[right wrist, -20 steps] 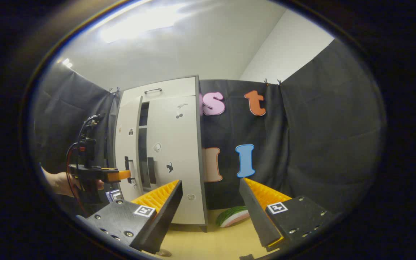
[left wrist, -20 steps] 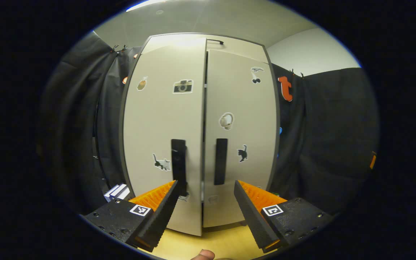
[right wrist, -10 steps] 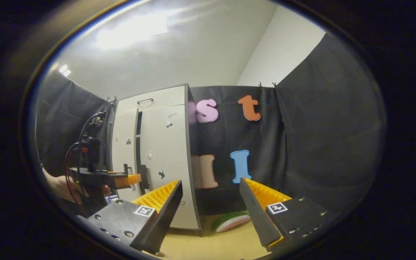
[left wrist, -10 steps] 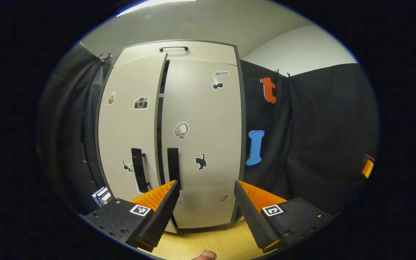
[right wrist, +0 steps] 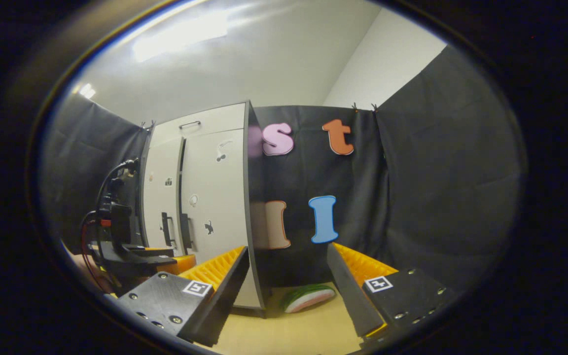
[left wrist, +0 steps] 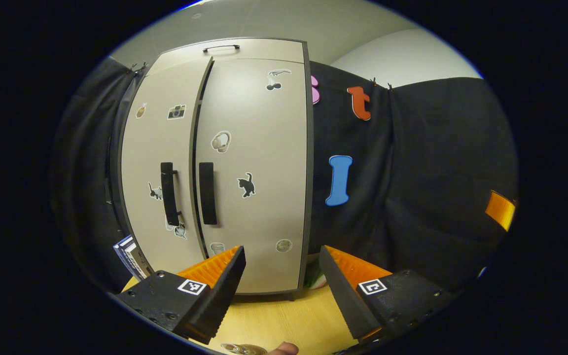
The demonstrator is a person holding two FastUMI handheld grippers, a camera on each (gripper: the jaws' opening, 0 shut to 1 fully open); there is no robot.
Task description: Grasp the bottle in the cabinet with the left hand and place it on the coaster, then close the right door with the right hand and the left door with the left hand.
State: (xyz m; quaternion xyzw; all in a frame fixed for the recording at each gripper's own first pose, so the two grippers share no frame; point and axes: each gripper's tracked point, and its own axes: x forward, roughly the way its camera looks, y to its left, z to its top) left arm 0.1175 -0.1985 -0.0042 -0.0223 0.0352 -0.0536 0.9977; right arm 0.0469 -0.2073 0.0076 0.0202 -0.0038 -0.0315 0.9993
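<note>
backing left gripper (left wrist: 281,276) away from cabinet (left wrist: 215,167), fingers apart.

The tall pale-beige cabinet (left wrist: 254,162) has smooth, matt laminate-looking doors that take a soft sheen from the ceiling light, dotted with small paper-like stickers. Its two long black door handles (left wrist: 206,193) look like matt plastic or painted metal; which one I cannot tell. The light yellow wood-grain tabletop (left wrist: 274,320) is smooth with a faint gloss. The left gripper (left wrist: 282,291) has ribbed, rough-looking pads (left wrist: 210,268) on matt black plastic bodies.
</note>
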